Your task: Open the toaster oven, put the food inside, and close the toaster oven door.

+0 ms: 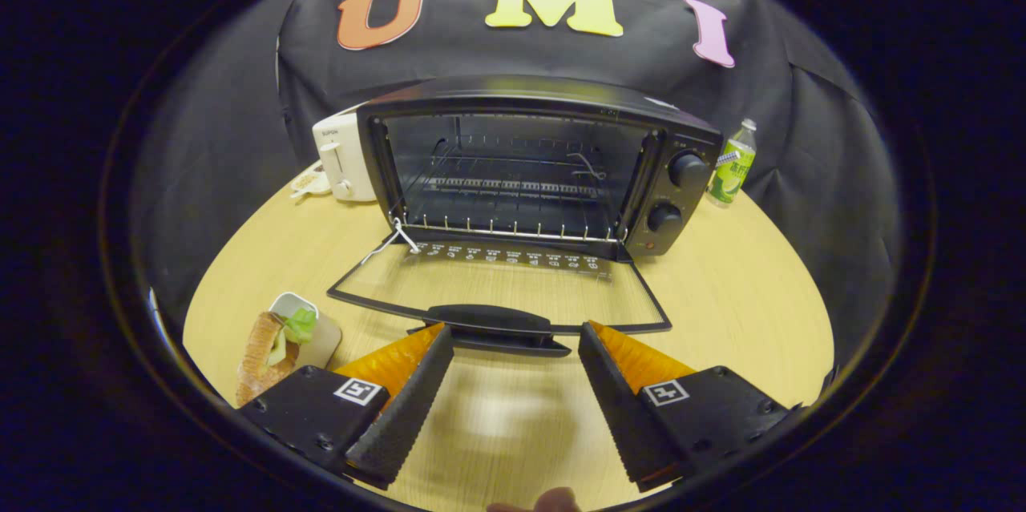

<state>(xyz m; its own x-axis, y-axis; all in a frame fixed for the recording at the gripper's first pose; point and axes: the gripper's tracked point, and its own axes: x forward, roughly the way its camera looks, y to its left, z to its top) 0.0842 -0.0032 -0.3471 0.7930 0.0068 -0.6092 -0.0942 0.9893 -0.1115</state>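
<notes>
The gripper (513, 340) hovers low over the round light-wood table (745, 296) with its two fingers spread wide apart and nothing held between them; bare tabletop shows in the gap. Just beyond the fingertips lies the dark handle (489, 318) of the glass door (497, 288), which is folded fully down and flat on the table. Behind it stands the black toaster oven (545, 167), its cavity open, with a wire rack (513, 211) across the inside and two round black knobs (688, 171) stacked on its right panel. A row of white markings runs along the door's far edge, too small to read.

The food, a brown sandwich roll with green lettuce (268, 348), sits on a small white dish (317, 328) on the near left of the table, just left of the left finger.

Far left, beside the oven, stands a white pop-up toaster (341, 155) with small grey lettering near its top. Far right, a clear plastic bottle with a green label (733, 163) stands upright, its writing illegible.
</notes>
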